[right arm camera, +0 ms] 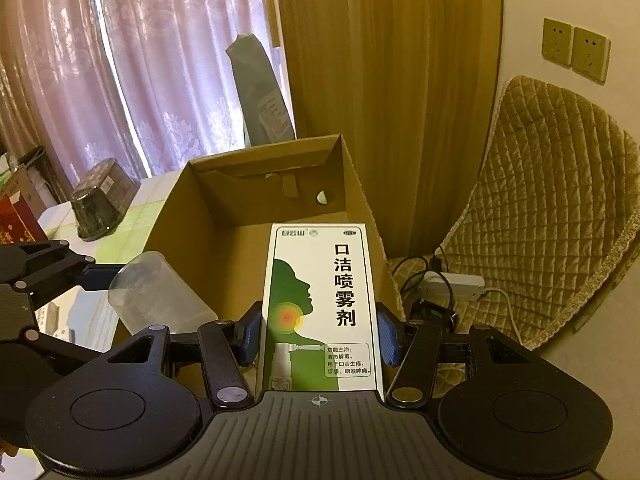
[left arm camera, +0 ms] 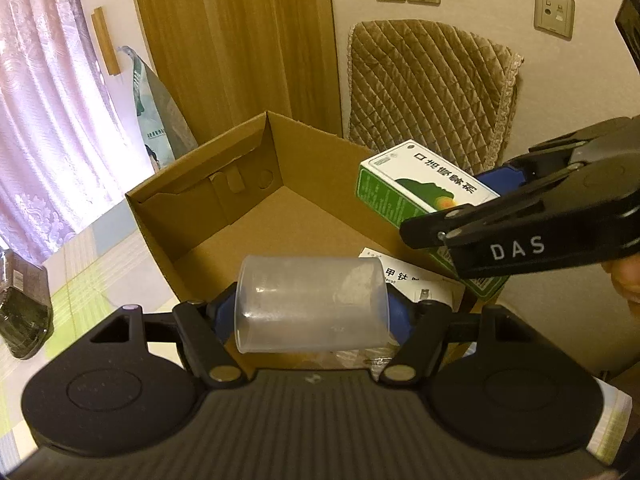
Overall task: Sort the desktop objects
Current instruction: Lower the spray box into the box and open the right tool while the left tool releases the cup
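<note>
The translucent plastic cup (left arm camera: 312, 304) lies on its side between the blue pads of the left gripper (left arm camera: 312, 312), clamped across its width, its open rim toward 3 o'clock in the left wrist view. It hangs over the near edge of the open cardboard box (left arm camera: 224, 184), low in that view at about 6 o'clock from the box's far corner. In the right wrist view the same cup (right arm camera: 160, 300) shows at 9 o'clock, just left of the box's near wall.

The green-and-white spray medicine box (right arm camera: 320, 304) is clasped by its long sides between the blue pads of the right gripper (right arm camera: 320, 336), printed face up, its far end reaching over the cardboard box's floor (right arm camera: 248, 248). From the left wrist it sits at 2 o'clock (left arm camera: 416, 192), above the carton's right wall, with the right gripper's black arm marked DAS (left arm camera: 520, 236) crossing in front.

Inside the carton, under the medicine box, a white printed packet (left arm camera: 404, 276) lies on the floor at 4 o'clock.

Outward, the carton stands on a table with a checked cloth (left arm camera: 92, 264). A dark wrapped package (left arm camera: 24, 320) rests on it at 9 o'clock. A quilted chair cover (left arm camera: 428, 88) stands behind at 1 o'clock, a wooden door (left arm camera: 236, 40) at 12, pink curtains (left arm camera: 48, 100) at 10. A white power strip (right arm camera: 452, 286) with cables lies on the chair seat at 3 o'clock in the right view.
</note>
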A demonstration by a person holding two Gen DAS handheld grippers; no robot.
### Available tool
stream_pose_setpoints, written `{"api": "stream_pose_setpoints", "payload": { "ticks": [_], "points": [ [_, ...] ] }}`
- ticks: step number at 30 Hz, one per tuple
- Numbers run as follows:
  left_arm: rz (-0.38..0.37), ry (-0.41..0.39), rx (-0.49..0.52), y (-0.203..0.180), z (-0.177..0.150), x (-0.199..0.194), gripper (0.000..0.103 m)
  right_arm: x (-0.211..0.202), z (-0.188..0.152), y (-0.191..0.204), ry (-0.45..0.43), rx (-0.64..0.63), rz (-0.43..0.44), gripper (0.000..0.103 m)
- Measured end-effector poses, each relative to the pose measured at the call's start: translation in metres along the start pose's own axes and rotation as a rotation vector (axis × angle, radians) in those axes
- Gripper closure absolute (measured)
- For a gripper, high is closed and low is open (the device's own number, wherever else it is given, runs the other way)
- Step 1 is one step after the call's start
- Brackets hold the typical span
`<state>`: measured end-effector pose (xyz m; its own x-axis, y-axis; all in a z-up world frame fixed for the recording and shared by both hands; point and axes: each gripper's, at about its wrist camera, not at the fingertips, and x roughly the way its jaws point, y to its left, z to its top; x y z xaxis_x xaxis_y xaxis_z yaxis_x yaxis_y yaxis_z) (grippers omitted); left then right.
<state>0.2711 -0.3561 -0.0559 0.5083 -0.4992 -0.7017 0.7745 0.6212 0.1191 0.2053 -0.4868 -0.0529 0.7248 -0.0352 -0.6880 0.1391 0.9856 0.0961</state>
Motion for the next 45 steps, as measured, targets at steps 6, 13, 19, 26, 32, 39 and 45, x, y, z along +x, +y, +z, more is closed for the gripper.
{"api": "stream_pose_setpoints", "payload": {
  "ticks": [6, 13, 19, 26, 32, 39, 45],
  "points": [
    [-0.001, -0.002, -0.003, 0.002, -0.003, 0.0, 0.028, 0.006, 0.002, 0.0, 0.004, -0.005, -0.003, 0.048],
    [0.025, -0.026, -0.017, 0.011, -0.01, -0.012, 0.02, 0.01, 0.006, 0.003, 0.003, -0.011, -0.005, 0.048],
    [0.05, -0.035, -0.051, 0.026, -0.02, -0.028, 0.02, 0.018, 0.008, 0.008, 0.008, -0.012, -0.001, 0.048],
    [0.06, -0.045, -0.102, 0.039, -0.03, -0.042, 0.02, 0.029, 0.012, 0.022, 0.013, -0.044, 0.009, 0.048],
    [0.076, -0.041, -0.117, 0.047, -0.039, -0.053, 0.02, 0.037, 0.011, 0.038, 0.0, -0.112, 0.015, 0.047],
    [0.096, -0.032, -0.157, 0.058, -0.054, -0.065, 0.02, 0.027, 0.01, 0.038, -0.038, -0.064, 0.027, 0.023],
    [0.104, -0.018, -0.184, 0.06, -0.069, -0.077, 0.02, 0.014, 0.004, 0.041, -0.036, -0.046, 0.03, 0.023]
  ]
}}
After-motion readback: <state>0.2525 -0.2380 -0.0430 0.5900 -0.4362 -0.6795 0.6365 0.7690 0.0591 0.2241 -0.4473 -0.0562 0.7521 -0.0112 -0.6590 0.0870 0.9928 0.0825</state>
